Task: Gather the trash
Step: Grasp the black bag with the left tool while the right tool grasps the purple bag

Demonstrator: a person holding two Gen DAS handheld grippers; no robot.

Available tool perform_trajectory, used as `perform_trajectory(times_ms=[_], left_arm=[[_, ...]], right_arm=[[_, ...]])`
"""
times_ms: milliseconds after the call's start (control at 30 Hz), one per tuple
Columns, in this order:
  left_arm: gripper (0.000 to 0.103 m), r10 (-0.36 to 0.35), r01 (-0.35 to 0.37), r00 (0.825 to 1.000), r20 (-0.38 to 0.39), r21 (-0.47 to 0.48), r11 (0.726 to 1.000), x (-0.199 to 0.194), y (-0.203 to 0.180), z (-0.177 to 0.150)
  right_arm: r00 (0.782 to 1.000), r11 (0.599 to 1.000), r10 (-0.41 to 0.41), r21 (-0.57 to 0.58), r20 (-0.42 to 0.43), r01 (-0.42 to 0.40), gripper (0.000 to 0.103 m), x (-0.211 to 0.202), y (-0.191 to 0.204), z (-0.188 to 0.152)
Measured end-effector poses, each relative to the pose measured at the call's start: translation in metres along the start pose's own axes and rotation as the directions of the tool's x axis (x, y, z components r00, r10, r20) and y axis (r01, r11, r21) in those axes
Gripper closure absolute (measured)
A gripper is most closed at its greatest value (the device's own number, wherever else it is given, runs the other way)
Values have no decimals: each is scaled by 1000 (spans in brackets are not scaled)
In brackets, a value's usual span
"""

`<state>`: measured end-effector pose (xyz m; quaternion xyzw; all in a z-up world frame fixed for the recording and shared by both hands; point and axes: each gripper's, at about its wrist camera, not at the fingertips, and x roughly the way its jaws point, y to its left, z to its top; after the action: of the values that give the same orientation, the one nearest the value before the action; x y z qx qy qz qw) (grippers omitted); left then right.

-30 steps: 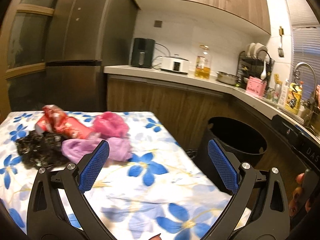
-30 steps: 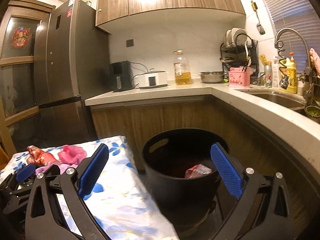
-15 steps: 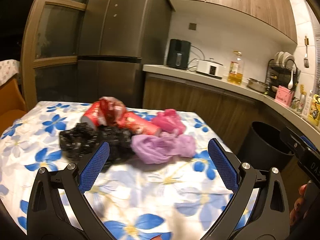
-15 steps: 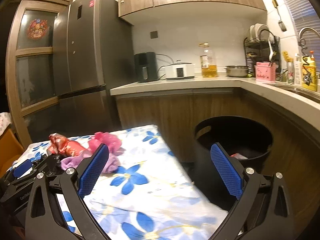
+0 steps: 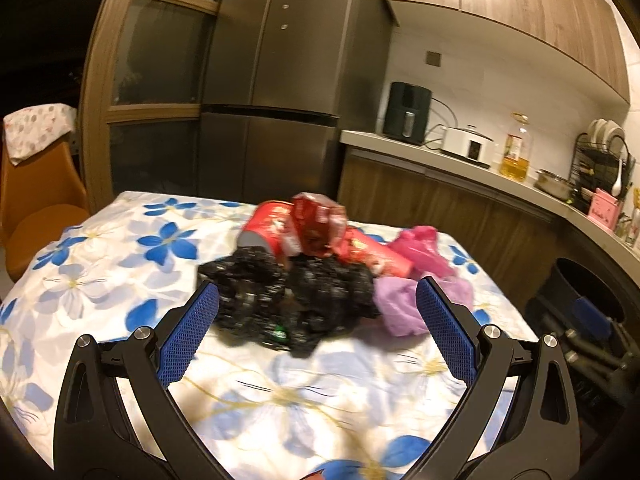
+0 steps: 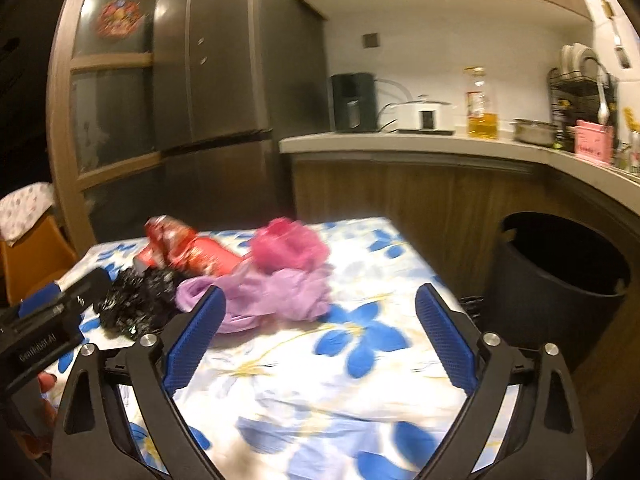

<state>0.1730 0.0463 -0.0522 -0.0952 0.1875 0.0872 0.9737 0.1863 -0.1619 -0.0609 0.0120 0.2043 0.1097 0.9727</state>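
On the desk (image 5: pixel 100 264) with its blue-flowered white cloth, the trash lies heaped: crumpled black plastic bag (image 5: pixel 292 304), red wrappers (image 5: pixel 316 228), lilac bag (image 6: pixel 276 292) and pink bag (image 6: pixel 290 246). The round black bin (image 6: pixel 560 280) stands beside the desk, its inside too dark to read. Left gripper (image 5: pixel 318 328) spreads its fingers wide and empty just before the black bag; right gripper (image 6: pixel 320 330), equally wide and empty, hovers near the lilac bag.

Dim kitchen — steel fridge (image 5: pixel 272 80), wood cabinets (image 5: pixel 516 4), grey counter (image 6: pixel 420 145).
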Motion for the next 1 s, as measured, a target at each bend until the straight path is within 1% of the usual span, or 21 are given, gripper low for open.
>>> perform_trajectory(times_ms=[233, 300, 367, 433, 500, 533, 567, 600, 633, 667, 700, 800, 867, 933, 1000], left_arm=[[6, 57, -57, 998, -5, -21, 998, 10, 28, 5], [6, 70, -70, 998, -7, -30, 997, 13, 35, 6], [6, 75, -75, 997, -7, -37, 997, 15, 39, 7], [6, 79, -79, 997, -12, -38, 996, 20, 42, 8], [6, 75, -76, 997, -21, -43, 996, 23, 46, 8], [6, 73, -74, 997, -26, -48, 996, 25, 48, 9], [6, 69, -70, 997, -33, -55, 996, 27, 49, 9], [6, 64, -66, 997, -36, -62, 996, 29, 52, 9], [6, 63, -65, 997, -38, -67, 996, 30, 53, 9], [6, 63, -66, 997, -41, -71, 995, 31, 55, 9], [6, 61, -64, 997, -46, -77, 995, 32, 56, 9], [6, 59, -64, 996, -59, -78, 995, 37, 58, 9], [6, 60, -65, 996, -66, -79, 995, 40, 59, 9], [8, 57, -64, 995, -78, -82, 995, 43, 59, 9], [14, 48, -57, 994, -100, -84, 995, 48, 59, 7]], right_arm=[[996, 998, 59, -13, -61, -60, 15, 36, 26, -3], [993, 997, 75, -14, -94, -77, 28, 48, 32, -4], [990, 996, 79, -21, -119, -82, 30, 57, 38, -6], [985, 995, 86, -31, -147, -92, 36, 67, 44, -7], [982, 994, 96, -33, -164, -103, 47, 73, 48, -8], [980, 994, 101, -34, -173, -108, 50, 76, 50, -8], [978, 993, 106, -39, -182, -114, 59, 78, 52, -9], [976, 992, 105, -46, -190, -116, 70, 80, 54, -10], [974, 991, 107, -56, -201, -121, 76, 82, 57, -11], [971, 990, 112, -65, -209, -128, 86, 84, 58, -13], [970, 989, 116, -69, -213, -134, 93, 84, 59, -14], [972, 986, 139, -63, -188, -153, 101, 76, 58, -13], [975, 985, 150, -59, -166, -162, 101, 66, 56, -11], [977, 985, 157, -52, -144, -166, 101, 55, 52, -9], [979, 985, 161, -46, -127, -168, 101, 45, 48, -7]])
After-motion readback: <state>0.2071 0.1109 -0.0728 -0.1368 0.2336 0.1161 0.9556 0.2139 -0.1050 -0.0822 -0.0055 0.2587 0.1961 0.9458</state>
